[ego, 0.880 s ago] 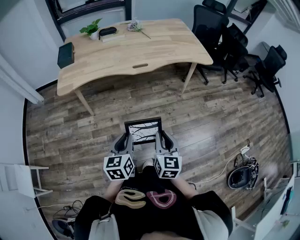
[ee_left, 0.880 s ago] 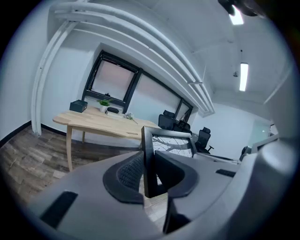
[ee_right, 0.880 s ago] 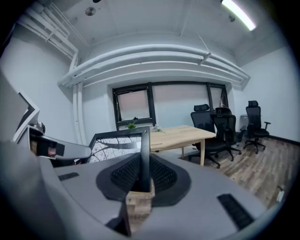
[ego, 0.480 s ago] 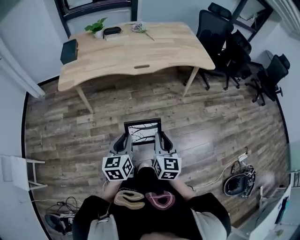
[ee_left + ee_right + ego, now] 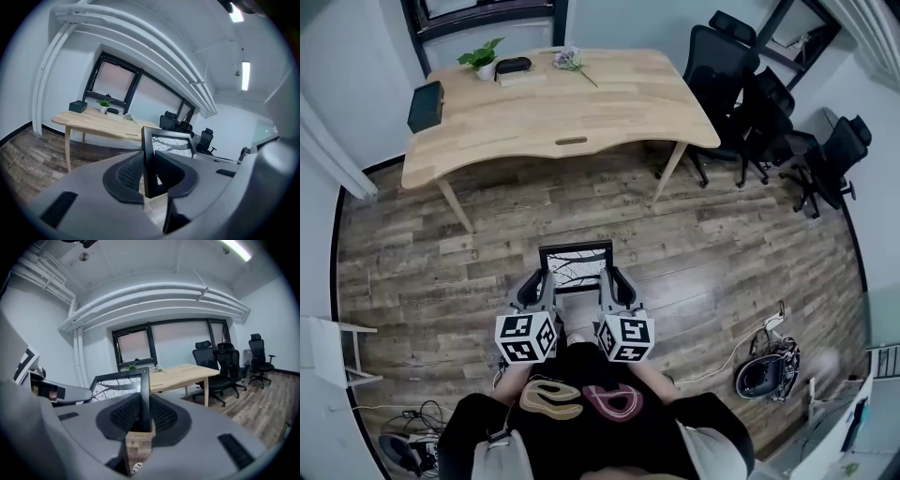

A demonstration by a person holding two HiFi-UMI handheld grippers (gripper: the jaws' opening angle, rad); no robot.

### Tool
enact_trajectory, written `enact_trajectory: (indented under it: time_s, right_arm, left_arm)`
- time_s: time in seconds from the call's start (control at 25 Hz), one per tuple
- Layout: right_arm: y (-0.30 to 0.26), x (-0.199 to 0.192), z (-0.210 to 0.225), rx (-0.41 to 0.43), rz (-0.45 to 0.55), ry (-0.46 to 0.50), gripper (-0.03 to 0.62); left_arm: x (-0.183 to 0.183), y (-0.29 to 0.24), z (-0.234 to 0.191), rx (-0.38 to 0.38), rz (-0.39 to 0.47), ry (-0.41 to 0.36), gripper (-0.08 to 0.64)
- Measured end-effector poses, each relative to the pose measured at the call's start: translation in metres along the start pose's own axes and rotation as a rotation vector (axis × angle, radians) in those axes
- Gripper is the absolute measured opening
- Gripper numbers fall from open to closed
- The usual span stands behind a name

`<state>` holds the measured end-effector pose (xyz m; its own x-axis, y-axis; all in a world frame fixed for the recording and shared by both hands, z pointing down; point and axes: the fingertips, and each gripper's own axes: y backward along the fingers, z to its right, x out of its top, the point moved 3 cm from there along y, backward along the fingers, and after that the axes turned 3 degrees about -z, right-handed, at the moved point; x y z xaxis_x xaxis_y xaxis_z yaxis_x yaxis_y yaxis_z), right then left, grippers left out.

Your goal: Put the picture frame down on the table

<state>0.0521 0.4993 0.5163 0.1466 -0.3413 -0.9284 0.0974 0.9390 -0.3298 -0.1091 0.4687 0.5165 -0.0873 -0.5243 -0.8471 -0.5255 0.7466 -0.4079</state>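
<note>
A black picture frame [image 5: 577,266] with a branch print is held in front of me over the wooden floor, well short of the light wooden table [image 5: 581,103]. My left gripper [image 5: 539,284] is shut on the frame's left edge [image 5: 148,159]. My right gripper [image 5: 609,281] is shut on its right edge [image 5: 144,394]. The print's glass [image 5: 169,143] shows between the two grippers. The table [image 5: 101,123] stands ahead in the left gripper view, and the table [image 5: 180,373] also appears beyond the frame in the right gripper view.
On the table's far end sit a potted plant [image 5: 482,58], a dark box [image 5: 426,105], a small black item [image 5: 514,66] and a flower sprig [image 5: 572,62]. Black office chairs [image 5: 741,84] crowd the right side. A helmet-like object and cable [image 5: 761,373] lie on the floor.
The frame and both grippers have shifted slightly left and lower in the head view; the table sits a little further left. Both grips are unchanged.
</note>
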Motion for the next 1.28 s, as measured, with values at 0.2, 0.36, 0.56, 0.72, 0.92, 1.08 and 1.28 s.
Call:
enact_trajectory:
  time_s: [0.2, 0.36, 0.56, 0.72, 0.92, 1.08, 1.28]
  right_arm:
    - [-0.028, 0.01, 0.007, -0.039, -0.008, 0.009, 0.077]
    - [-0.06, 0.023, 0.007, -0.06, -0.023, 0.011, 0.077]
    - [-0.095, 0.04, 0.006, -0.077, -0.014, 0.015, 0.077]
    - [-0.127, 0.056, 0.0, -0.084, 0.016, 0.009, 0.077]
    - [-0.159, 0.061, -0.014, -0.092, 0.015, 0.004, 0.077]
    - [-0.185, 0.066, -0.029, -0.099, 0.023, 0.003, 0.077]
    - [-0.206, 0.069, -0.045, -0.128, 0.019, 0.0, 0.077]
  left_arm:
    - [0.016, -0.034, -0.01, -0.033, -0.011, -0.03, 0.081]
    - [0.035, -0.062, -0.026, -0.053, -0.032, -0.022, 0.081]
    - [0.059, -0.092, -0.043, -0.072, -0.035, -0.026, 0.081]
    - [0.086, -0.113, -0.061, -0.082, -0.018, -0.05, 0.081]
    - [0.101, -0.128, -0.088, -0.087, -0.024, -0.05, 0.081]
    - [0.115, -0.141, -0.113, -0.097, -0.025, -0.052, 0.081]
    - [0.127, -0.155, -0.14, -0.134, -0.04, -0.052, 0.081]
